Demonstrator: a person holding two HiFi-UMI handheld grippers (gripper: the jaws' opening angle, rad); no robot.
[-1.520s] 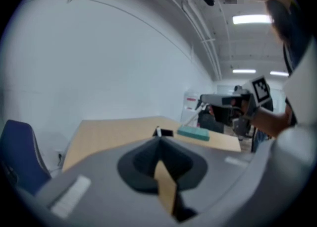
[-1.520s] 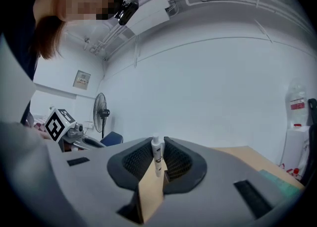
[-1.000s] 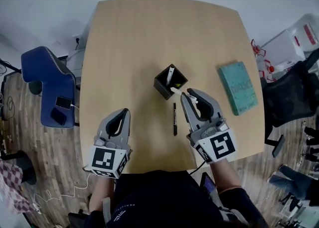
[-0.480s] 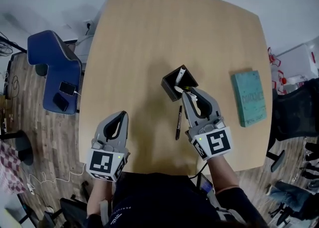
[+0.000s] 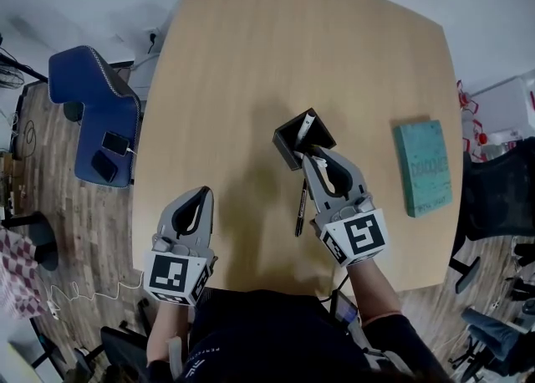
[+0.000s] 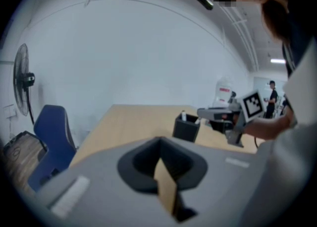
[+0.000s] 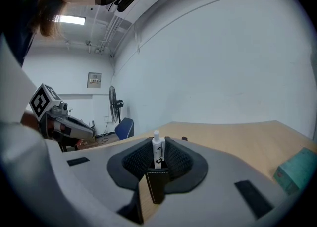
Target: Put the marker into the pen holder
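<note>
One marker stands clamped in right tool.

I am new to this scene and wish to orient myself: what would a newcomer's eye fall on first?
The right tongs, shut on a white marker, are at the black pen holder in the middle of the wooden table. A black marker lies on the table just beside them, and a teal book lies near the table's right edge.

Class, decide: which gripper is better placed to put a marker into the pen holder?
Right. The right gripper clamps a white marker at the pen holder's edge; the left gripper is shut, empty, farther away.
</note>
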